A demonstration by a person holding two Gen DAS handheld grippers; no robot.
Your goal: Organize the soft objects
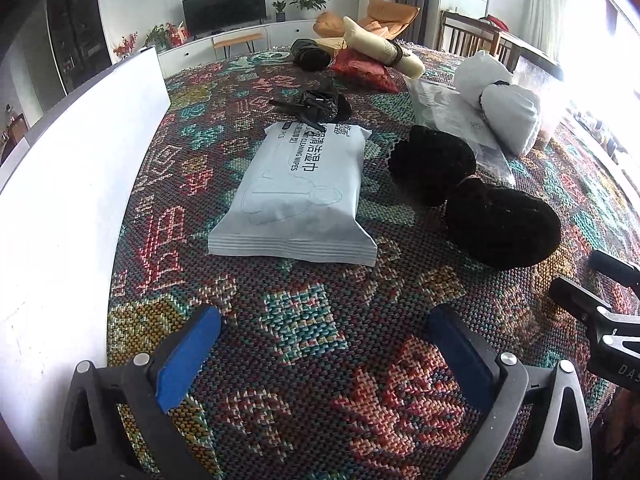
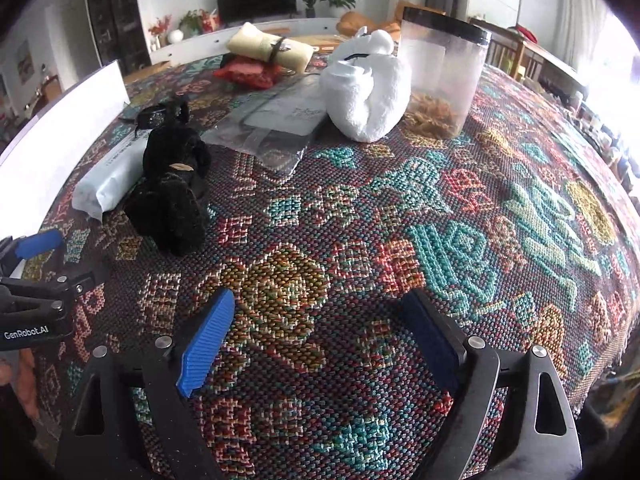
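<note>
A pale blue pack of cleaning wipes point(image 1: 300, 196) lies on the patterned cloth, straight ahead of my open, empty left gripper point(image 1: 324, 344). A black fuzzy bundle point(image 1: 476, 196) tied in the middle lies to its right; it also shows in the right wrist view point(image 2: 172, 188) beside the pack point(image 2: 108, 176). A white cloth bundle point(image 2: 368, 88) sits further back, also in the left view point(image 1: 508, 116). A cream roll point(image 1: 384, 48) rests on a red pouch point(image 1: 360, 66). My right gripper point(image 2: 320, 340) is open and empty above bare cloth.
A white board point(image 1: 80, 184) stands along the left edge. A clear jar point(image 2: 444, 68) with tan material stands behind the white bundle. A clear plastic bag point(image 2: 272, 124) and a small black bundle point(image 1: 320, 106) lie mid-table. The right gripper's body point(image 1: 600, 316) shows at the left view's right edge.
</note>
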